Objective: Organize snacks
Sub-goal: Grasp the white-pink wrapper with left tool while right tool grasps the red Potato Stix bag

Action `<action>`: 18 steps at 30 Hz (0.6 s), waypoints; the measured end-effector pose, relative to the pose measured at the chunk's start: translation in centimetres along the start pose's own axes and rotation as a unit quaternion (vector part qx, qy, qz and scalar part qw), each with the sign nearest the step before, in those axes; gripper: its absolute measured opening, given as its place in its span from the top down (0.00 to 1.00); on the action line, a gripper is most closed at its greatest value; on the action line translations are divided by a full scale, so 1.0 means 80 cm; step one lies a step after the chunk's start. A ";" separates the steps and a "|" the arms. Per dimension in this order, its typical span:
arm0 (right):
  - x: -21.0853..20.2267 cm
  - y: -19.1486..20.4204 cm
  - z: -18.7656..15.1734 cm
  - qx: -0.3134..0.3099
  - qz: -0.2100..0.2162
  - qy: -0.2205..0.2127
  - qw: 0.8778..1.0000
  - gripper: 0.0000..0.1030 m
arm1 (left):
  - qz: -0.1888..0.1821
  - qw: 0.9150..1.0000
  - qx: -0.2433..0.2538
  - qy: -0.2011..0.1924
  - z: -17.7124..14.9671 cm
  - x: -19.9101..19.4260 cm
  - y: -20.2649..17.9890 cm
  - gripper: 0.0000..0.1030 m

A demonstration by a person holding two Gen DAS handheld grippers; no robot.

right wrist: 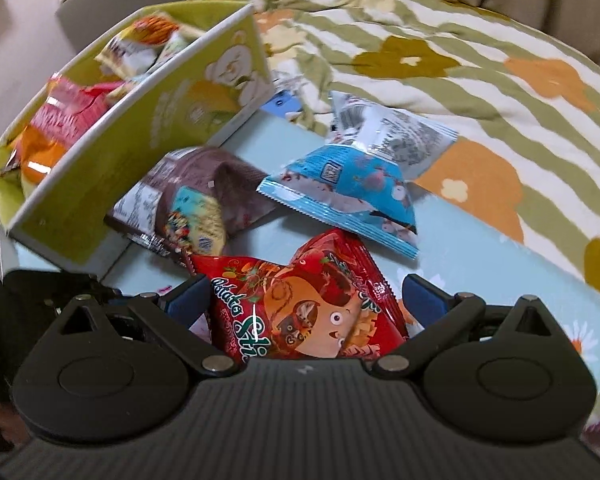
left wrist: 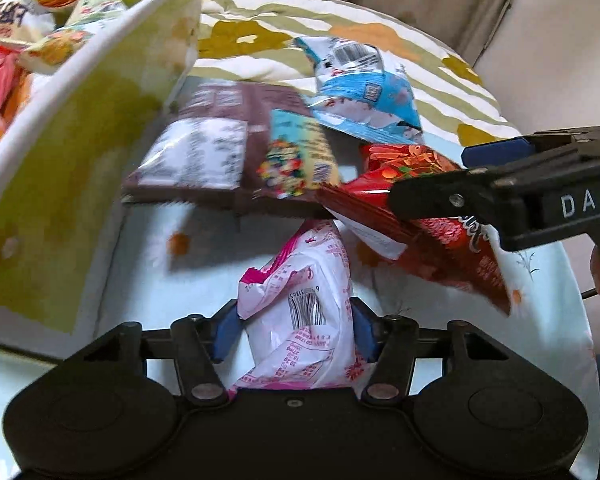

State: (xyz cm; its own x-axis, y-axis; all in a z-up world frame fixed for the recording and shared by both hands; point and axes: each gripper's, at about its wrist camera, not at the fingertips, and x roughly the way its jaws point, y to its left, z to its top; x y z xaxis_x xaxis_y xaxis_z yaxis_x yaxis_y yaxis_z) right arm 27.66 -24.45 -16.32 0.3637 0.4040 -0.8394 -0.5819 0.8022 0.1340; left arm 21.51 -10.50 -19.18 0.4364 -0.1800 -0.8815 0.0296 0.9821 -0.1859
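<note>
Left gripper point(left wrist: 296, 332) pinches the pink-and-white packet point(left wrist: 300, 300); right gripper point(right wrist: 306, 300), jaws wider, clasps the red "Potato Sticks" packet point(right wrist: 308, 312). Ahead-left stands the green box point(right wrist: 140, 148); brown packet point(right wrist: 204, 184) and blue packet point(right wrist: 352, 184) lie ahead.

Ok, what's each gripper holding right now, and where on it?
The left gripper clamps the pink-and-white packet across its middle, near the barcode. The right gripper has the red potato-sticks bag by its lower end, though its pads look spread.
</note>
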 end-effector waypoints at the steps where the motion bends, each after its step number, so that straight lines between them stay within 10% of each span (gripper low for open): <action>1: 0.001 0.001 0.000 -0.007 0.002 0.002 1.000 0.00 | 0.003 1.000 -0.002 0.001 0.000 0.000 0.002 0.41; 18: -0.003 0.025 -0.015 -0.083 0.014 0.011 0.996 0.00 | 0.018 0.999 -0.032 0.007 -0.016 -0.015 0.029 0.41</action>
State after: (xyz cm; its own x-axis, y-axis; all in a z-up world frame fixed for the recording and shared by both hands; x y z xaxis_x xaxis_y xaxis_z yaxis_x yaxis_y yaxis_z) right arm 25.58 -23.46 -16.49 0.3312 0.4136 -0.8481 -0.7042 0.7066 0.0696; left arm 19.91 -8.06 -19.14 0.4231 -0.1452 -0.8944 -0.0434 0.9827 -0.1801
